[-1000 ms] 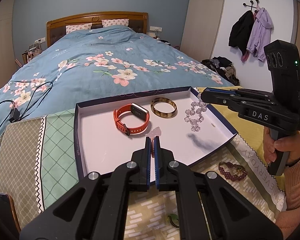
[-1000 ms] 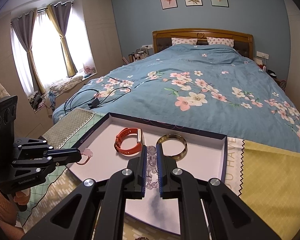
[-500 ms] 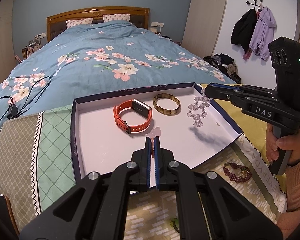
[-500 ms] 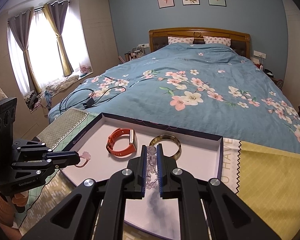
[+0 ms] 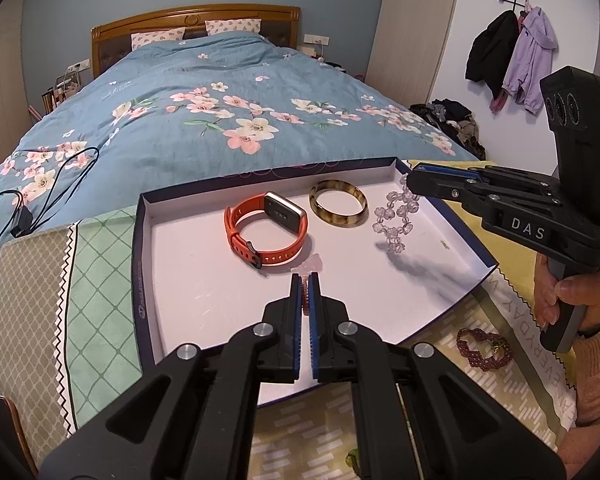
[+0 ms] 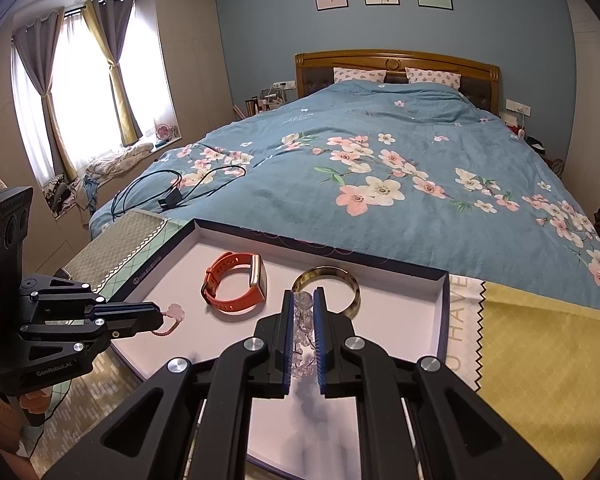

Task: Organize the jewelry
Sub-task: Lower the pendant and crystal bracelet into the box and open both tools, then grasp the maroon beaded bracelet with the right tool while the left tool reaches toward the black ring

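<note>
A shallow white tray with a dark rim [image 5: 180,288] [image 6: 416,332] lies on a patterned cloth at the foot of the bed. In it lie an orange smartwatch [image 5: 266,230] [image 6: 236,284] and a tortoiseshell bangle [image 5: 338,208] [image 6: 350,282]. My left gripper [image 5: 305,278] [image 6: 156,318] is shut on a pink charm bracelet [image 5: 310,266] [image 6: 172,316] just above the tray floor. My right gripper [image 6: 302,296] [image 5: 410,184] is shut on a clear bead bracelet [image 5: 396,216] [image 6: 302,322] that hangs over the tray's right part.
A dark red beaded bracelet [image 5: 484,348] lies on the cloth right of the tray, and a small green item [image 5: 354,458] lies near the front edge. A black cable [image 5: 40,196] lies on the blue floral bedspread [image 5: 220,120] behind.
Both grippers have moved lower and closer over the tray with their bracelets. The clear beads now hang nearer the tray floor beside the bangle.
</note>
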The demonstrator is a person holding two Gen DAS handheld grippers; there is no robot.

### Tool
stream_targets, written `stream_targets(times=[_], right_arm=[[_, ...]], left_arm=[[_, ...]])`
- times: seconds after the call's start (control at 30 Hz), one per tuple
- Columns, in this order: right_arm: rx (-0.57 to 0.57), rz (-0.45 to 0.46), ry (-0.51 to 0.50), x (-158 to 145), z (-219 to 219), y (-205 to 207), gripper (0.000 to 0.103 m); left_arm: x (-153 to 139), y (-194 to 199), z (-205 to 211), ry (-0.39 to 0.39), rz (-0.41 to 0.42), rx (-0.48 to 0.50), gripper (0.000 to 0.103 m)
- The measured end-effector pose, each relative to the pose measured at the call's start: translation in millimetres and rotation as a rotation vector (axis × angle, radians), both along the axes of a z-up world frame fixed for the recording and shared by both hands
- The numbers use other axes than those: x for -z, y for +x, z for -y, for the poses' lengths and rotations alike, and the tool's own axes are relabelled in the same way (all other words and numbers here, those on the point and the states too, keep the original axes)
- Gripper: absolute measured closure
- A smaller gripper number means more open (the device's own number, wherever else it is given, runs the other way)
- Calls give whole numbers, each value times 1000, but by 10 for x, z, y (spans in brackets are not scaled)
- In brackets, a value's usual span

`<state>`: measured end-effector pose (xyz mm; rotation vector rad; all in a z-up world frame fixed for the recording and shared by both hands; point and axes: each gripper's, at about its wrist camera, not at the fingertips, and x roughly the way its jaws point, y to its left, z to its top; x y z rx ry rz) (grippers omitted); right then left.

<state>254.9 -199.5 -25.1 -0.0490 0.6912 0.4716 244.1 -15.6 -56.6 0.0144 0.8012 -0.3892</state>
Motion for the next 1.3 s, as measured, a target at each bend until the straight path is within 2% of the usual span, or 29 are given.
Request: stream_targets(times=[0.37, 0.67, 0.8, 0.9, 1.03, 1.1, 1.3], right_arm=[[-43, -46, -3, 143, -168, 67, 95], [-34, -68, 30, 177, -121, 67, 93], [-26, -64, 46, 142, -72, 23, 81], [-23, -66, 57, 124, -26, -24, 81], [-21, -65, 71, 94, 39, -102, 79], [-21, -64, 77, 81, 75, -158, 75], [-25, -54, 95, 21, 194, -375, 72]], left_arm=[[132, 141, 7, -3, -41, -7, 100], [233, 252, -72, -31, -84, -27, 100], [289, 301, -79, -37, -107, -32, 99], [331, 337, -68, -36, -119, -34, 99], [334, 344, -80, -46, -114, -50, 91], [313, 324, -94, -51, -103, -55, 80], [147, 177, -167, -49, -41, -81, 72]])
